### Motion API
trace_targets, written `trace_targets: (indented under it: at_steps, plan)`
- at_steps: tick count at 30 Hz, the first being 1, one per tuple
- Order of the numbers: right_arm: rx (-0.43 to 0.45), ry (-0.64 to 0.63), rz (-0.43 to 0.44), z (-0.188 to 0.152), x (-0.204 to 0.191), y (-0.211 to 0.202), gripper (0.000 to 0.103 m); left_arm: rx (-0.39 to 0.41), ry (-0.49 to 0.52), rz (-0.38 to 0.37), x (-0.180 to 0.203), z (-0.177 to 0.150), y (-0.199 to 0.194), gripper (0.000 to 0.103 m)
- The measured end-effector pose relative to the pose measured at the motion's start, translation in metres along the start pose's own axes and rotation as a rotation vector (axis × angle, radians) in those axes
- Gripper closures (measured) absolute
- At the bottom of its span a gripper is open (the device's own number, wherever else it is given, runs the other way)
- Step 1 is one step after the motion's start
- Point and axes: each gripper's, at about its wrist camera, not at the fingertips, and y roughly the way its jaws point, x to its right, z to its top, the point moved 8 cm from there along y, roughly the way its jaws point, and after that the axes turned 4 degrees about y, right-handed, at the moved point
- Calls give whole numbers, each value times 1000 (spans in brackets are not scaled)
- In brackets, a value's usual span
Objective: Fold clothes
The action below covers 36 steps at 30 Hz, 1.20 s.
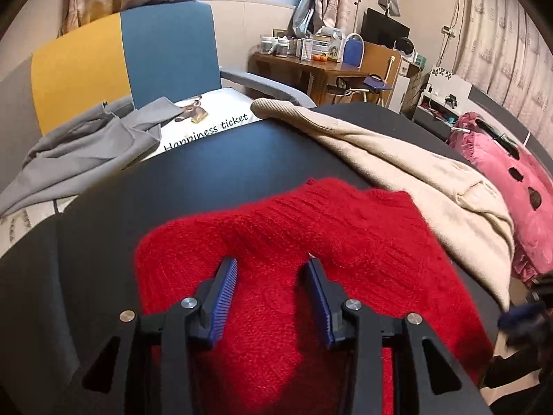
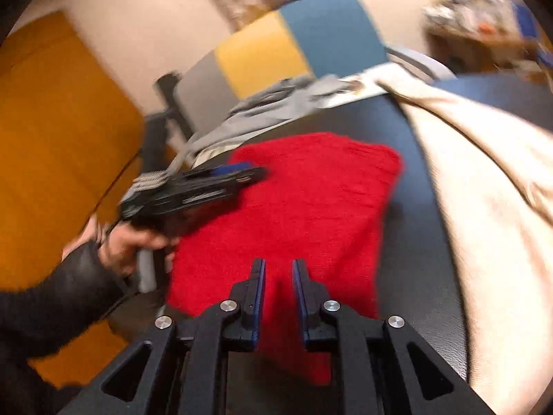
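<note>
red sweater: folded knit, flat on the dark table, directly under and ahead of both grippers
left gripper: jaws about half apart, blue pads clear, tips just over the sweater's raised fold, nothing pinched
right gripper: jaws a narrow gap apart, nothing between the pads, above the sweater's near edge
left hand: dark sleeve, grips the left tool's handle, left of the right gripper; view blurred
beige garment: spread on the table, right of the sweater, beyond the left gripper's right finger
grey garment: crumpled, far left of the left gripper, partly on a white cushion
white cushion: text reads "Happiness ticket", small animal print above it
chair: yellow and blue back, behind the table
pink cushion: far right
</note>
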Motion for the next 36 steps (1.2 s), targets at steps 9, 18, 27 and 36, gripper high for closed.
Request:
trace_targets:
  at_steps: [9, 18, 27, 36]
  plan:
    - [-43, 94, -116, -27, 64, 51, 103, 62, 37, 83, 7, -11, -8, 61]
    - [-18, 195, -20, -23, 79, 57, 103, 143, -242, -172, -40, -48, -80, 32]
    - [12, 259, 15, -14, 76, 59, 103, 26, -416, -298, -70, -91, -57, 21]
    - [6, 241, 11, -17, 73, 55, 103, 13, -371, -345, -61, -60, -24, 17]
